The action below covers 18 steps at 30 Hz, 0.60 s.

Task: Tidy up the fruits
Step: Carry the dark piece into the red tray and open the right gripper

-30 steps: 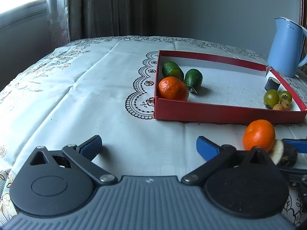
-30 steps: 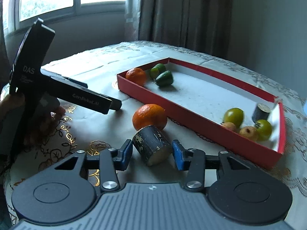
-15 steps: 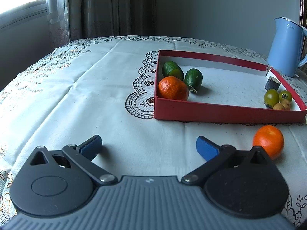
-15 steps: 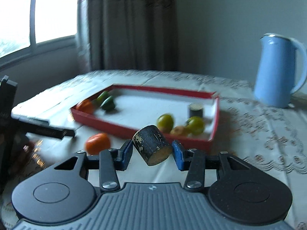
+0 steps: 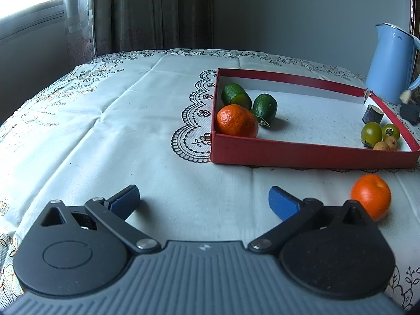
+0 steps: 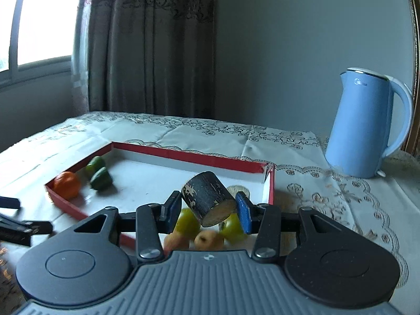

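Room on my left side is wide: the left gripper sits low over bare tablecloth, jaws spread wide and holding nothing. A loose orange lies just right of it, outside the near wall of the red tray. My right gripper has its jaws clamped on a dark fruit chunk, above the small fruits at the tray's right end. A blue kettle stands beyond that corner.

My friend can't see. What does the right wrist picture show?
The right tongs grip a dark cut fruit chunk above small green and yellow fruits in a red tray. An orange sits at the tray's far end, and a blue kettle stands on the right.
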Each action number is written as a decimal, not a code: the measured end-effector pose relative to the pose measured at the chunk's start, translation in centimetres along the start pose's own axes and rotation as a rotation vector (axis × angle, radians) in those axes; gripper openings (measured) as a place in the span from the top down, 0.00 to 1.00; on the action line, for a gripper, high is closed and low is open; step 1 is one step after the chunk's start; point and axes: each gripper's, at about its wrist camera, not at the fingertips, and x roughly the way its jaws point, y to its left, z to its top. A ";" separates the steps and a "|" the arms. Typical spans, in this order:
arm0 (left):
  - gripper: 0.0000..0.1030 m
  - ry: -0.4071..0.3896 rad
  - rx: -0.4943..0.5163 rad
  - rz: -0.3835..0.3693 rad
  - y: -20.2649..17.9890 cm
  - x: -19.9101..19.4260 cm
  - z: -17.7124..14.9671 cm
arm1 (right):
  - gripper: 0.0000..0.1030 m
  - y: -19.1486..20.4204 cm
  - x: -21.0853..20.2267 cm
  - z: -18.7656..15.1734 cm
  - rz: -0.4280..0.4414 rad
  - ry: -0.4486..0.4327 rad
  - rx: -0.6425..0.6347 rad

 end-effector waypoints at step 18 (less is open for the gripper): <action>0.00 0.000 0.000 -0.001 0.0 0.0 0.0 | 0.57 2.0 9.5 1.9 -0.095 0.141 -0.062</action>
